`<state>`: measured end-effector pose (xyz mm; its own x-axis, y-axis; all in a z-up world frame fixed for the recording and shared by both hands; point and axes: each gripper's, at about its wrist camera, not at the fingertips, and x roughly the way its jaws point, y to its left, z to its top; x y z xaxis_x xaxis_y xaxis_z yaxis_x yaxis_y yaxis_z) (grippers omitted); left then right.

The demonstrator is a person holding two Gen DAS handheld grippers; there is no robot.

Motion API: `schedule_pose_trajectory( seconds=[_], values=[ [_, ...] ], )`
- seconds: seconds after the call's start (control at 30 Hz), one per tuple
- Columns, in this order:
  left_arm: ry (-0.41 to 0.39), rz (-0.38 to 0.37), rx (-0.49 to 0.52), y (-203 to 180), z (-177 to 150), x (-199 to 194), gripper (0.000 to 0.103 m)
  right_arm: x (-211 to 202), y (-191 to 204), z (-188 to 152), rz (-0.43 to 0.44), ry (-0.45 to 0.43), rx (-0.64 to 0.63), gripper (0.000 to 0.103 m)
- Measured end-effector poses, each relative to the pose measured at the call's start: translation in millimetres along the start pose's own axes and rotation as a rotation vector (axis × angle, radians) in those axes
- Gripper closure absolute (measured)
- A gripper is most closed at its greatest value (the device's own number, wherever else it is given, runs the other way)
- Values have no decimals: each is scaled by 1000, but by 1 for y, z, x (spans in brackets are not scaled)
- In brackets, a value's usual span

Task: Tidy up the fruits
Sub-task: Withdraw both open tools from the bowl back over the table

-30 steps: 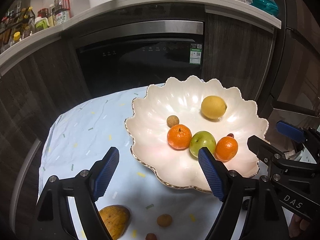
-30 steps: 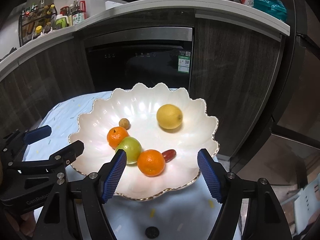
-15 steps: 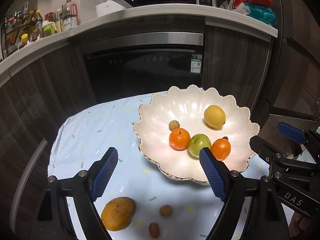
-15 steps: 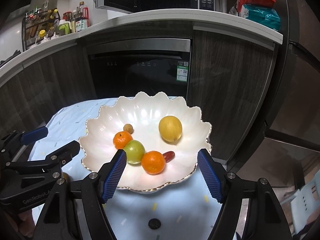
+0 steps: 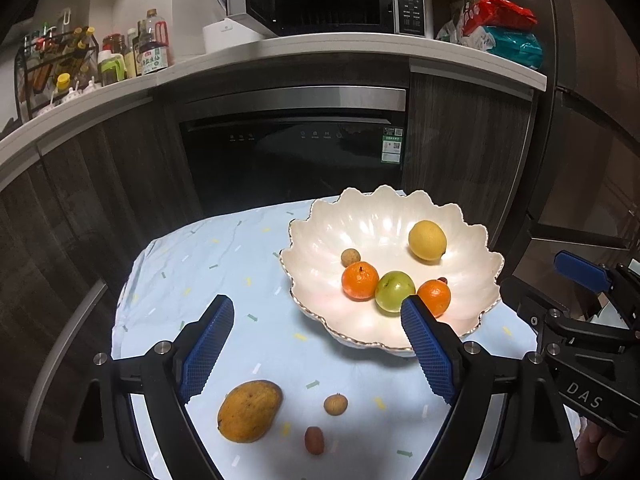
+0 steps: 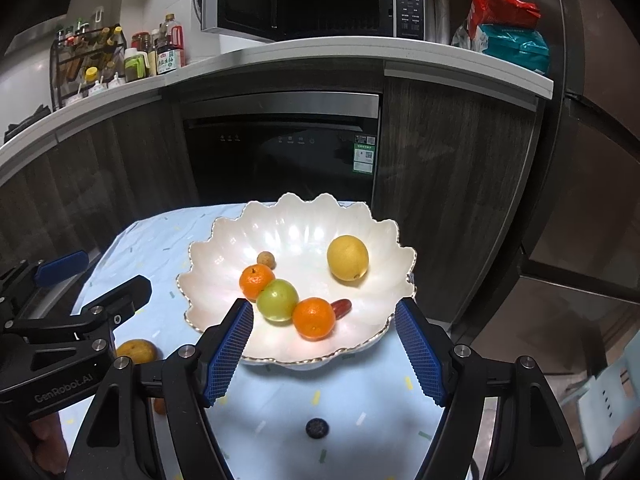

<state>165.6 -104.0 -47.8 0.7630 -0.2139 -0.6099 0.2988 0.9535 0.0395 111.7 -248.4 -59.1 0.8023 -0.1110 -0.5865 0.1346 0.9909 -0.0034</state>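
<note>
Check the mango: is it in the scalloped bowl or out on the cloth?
Out. The mango lies on the blue cloth, apart from the bowl, near two small fruits.

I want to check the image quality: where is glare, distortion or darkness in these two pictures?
Left wrist view: bright glare spots on the white scalloped bowl, the countertop bends from fisheye distortion, corners go black. Right wrist view: the same glare on the bowl's inner wall, the dishwasher front is dim, the lower right edge looks blurred.
</note>
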Motion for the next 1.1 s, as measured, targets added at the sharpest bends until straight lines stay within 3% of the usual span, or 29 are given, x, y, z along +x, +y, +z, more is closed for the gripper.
schedule_pose_trajectory(
  seconds=[0.57, 1.1],
  values=[
    [-26, 26, -7, 11, -25, -22, 17, -23, 15, -20, 3, -20, -33, 29],
    [-13, 32, 9, 14, -51, -16, 17, -17, 21, -38, 13, 6, -49, 29]
  ],
)
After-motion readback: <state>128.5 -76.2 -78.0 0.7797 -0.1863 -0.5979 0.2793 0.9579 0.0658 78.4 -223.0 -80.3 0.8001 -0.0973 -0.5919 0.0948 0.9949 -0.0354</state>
